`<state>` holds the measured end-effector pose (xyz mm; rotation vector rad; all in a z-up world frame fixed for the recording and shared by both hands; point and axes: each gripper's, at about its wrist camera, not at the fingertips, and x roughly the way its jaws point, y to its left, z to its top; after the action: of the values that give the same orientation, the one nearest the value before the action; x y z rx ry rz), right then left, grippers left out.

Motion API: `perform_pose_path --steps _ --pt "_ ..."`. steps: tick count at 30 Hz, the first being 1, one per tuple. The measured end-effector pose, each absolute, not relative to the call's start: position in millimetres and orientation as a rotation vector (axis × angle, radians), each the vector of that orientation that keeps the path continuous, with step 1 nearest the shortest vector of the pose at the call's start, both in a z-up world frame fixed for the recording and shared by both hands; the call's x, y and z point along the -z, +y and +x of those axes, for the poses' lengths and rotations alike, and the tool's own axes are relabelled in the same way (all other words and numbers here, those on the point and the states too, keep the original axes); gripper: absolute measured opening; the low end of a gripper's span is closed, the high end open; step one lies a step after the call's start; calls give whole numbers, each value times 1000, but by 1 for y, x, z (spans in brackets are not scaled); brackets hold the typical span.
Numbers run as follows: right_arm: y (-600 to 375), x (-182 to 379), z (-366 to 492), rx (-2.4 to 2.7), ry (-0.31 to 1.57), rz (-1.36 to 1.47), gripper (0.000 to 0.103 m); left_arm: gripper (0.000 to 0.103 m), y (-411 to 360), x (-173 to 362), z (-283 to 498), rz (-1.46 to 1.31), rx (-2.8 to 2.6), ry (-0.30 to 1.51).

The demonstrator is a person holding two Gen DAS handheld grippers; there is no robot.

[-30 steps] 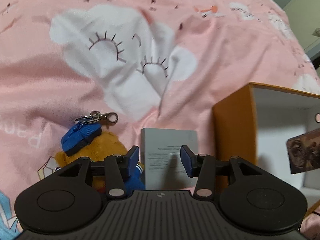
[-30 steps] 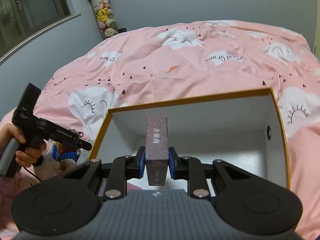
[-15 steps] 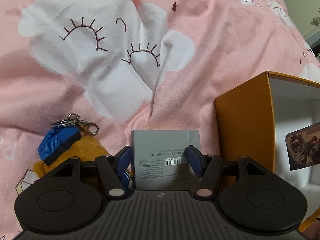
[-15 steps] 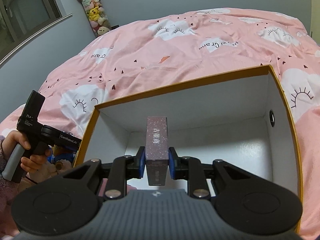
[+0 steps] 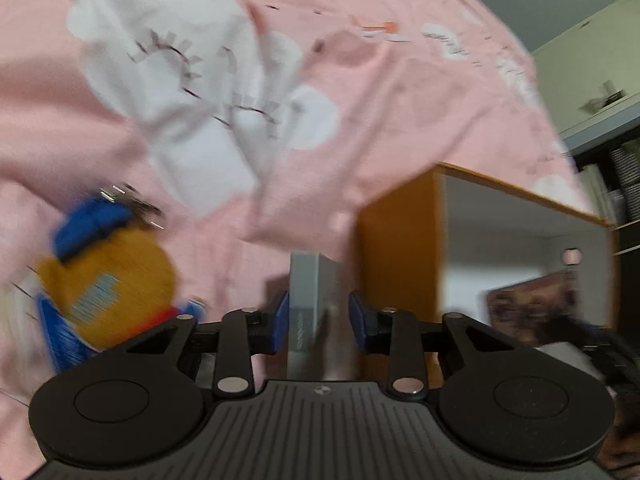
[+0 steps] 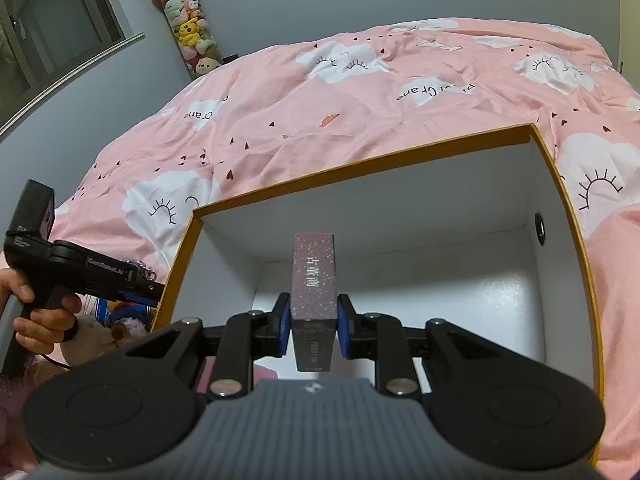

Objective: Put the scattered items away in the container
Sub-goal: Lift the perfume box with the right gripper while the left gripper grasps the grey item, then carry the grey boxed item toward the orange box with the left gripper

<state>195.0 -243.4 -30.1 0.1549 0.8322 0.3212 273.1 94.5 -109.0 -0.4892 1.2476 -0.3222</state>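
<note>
My left gripper [image 5: 318, 326] is shut on a grey notebook [image 5: 310, 300], held on edge just left of the orange box [image 5: 398, 248]. A yellow duck plush with a blue cap [image 5: 108, 276] lies on the bed to its left. My right gripper [image 6: 313, 326] is shut on a dark speckled box [image 6: 313, 276] and holds it upright over the white inside of the orange box [image 6: 452, 200]. The left gripper also shows in the right wrist view [image 6: 146, 290], beside the box's left wall.
A pink duvet with white clouds [image 6: 360, 92] covers the bed. A tall jar of plush toys [image 6: 188, 24] stands by the far wall. A window [image 6: 48, 40] is at the left. Shelving [image 5: 616, 176] stands beyond the bed.
My left gripper has closed on the grey notebook and turned it on edge; its view is blurred by motion. My right gripper has moved further over the orange box with the dark box.
</note>
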Motion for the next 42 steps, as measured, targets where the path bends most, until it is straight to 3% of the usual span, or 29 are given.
perform_pose_path --steps 4,6,9,21,28,42 --pt "-243 34 195 -321 849 154 25 32 80 111 270 -418 251 1240" --pt "-243 36 194 -319 858 154 25 21 77 117 268 -410 224 1234" --pt "-243 38 192 -318 870 155 25 17 79 117 262 -436 209 1208" --pt "-239 30 175 -323 862 153 25 17 94 40 210 -442 142 1005" --pt "-238 24 164 -324 847 150 25 17 59 -2 194 -446 288 949" --pt "-249 36 151 -294 894 182 25 17 -26 41 210 -374 409 1139"
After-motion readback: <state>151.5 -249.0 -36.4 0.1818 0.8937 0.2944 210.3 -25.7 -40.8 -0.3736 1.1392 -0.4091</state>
